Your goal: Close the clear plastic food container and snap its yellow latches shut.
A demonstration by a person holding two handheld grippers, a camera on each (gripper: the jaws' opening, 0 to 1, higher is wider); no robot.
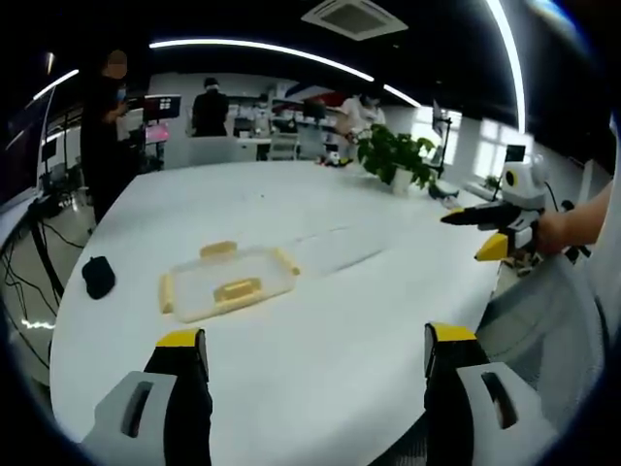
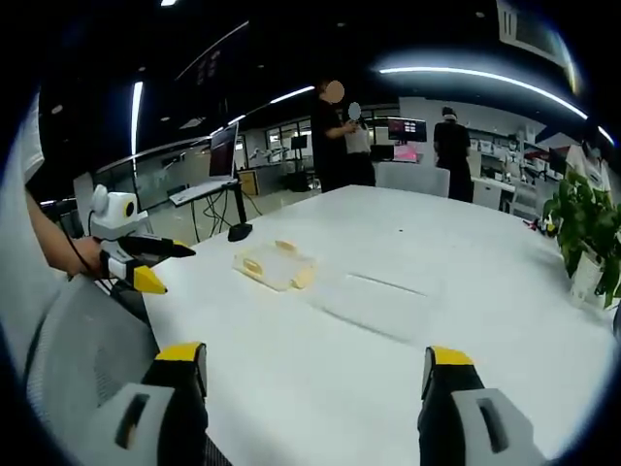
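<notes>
holding both grippers off the white table (image 1: 320, 379), nothing between the jaws. left gripper (image 1: 315, 354) jaws spread wide, yellow-tipped, empty, hovering over the table's near edge. right gripper (image 2: 315, 369) same state: jaws spread wide, empty, also above the near edge.

in the left gripper view the right gripper comes in from the right side, held by a hand (image 1: 555, 233), jaws apart, off the table edge. in the right gripper view the left gripper comes in from the left, also jaws apart, sleeve behind it.

clear plastic food container (image 1: 229, 282) sits on the table ahead of the left gripper, well apart from both grippers. yellow latches (image 1: 218, 249) show at its edges, another yellow piece visible through the plastic; cannot tell if they're snapped. a flat clear sheet-like piece (image 2: 374, 299) lies just beside it, cannot tell what it is.

small black object (image 1: 98, 276) near the table's left edge. potted plant (image 1: 398, 157) at the far side. people standing beyond the table, monitors and desks behind them. grey mesh chair back (image 2: 78, 359) near the grippers.
</notes>
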